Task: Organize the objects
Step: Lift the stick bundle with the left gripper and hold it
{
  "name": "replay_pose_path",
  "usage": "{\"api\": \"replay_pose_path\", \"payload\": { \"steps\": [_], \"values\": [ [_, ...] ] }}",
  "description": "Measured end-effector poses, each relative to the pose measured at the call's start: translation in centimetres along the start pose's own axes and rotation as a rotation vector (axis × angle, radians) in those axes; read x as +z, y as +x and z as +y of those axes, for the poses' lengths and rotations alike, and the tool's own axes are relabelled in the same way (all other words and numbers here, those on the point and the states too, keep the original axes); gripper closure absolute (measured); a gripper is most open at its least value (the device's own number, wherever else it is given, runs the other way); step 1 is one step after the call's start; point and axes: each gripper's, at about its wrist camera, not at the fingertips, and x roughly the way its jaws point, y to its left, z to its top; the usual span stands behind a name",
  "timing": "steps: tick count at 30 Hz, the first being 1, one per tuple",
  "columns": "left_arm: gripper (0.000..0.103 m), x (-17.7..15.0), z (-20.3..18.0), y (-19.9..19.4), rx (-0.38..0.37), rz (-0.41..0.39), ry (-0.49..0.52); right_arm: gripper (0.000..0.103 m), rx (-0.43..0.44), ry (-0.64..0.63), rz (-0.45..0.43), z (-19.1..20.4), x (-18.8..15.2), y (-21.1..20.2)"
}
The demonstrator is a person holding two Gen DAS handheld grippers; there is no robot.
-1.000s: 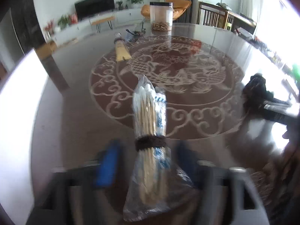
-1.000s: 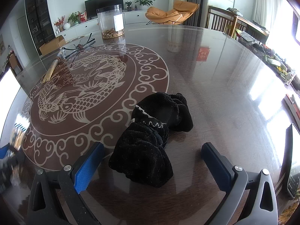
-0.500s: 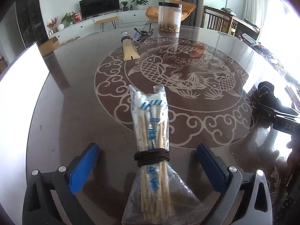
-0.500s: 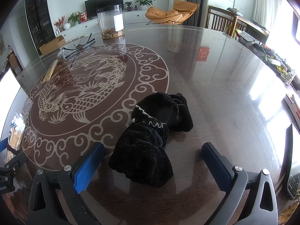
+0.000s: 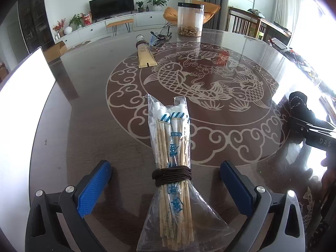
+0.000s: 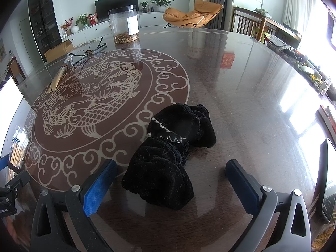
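Left wrist view: left gripper (image 5: 164, 178) has just been opening; its jaws stand wide, straddling without touching a clear plastic bag of wooden chopsticks bound with dark brown cord (image 5: 172, 168), lying on the glossy dark round worktop with fish inlay (image 5: 84, 105). Right wrist view: right gripper (image 6: 171, 180) jaws wide, clear of a crumpled black fleece cloth (image 6: 168, 168) lying between them.
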Motion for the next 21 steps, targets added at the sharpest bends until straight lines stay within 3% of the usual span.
{"api": "replay_pose_path", "payload": {
  "steps": [14, 21],
  "values": [
    [0.000, -0.15, -0.05, -0.13, -0.001, 0.005, 0.002, 0.000, 0.000, 0.000, 0.000, 0.00, 0.00, 0.00],
    [0.000, 0.32, -0.16, -0.11, -0.018, 0.109, 0.027, 0.000, 0.035, -0.008, 0.035, -0.48, 0.27, -0.05]
  ]
}}
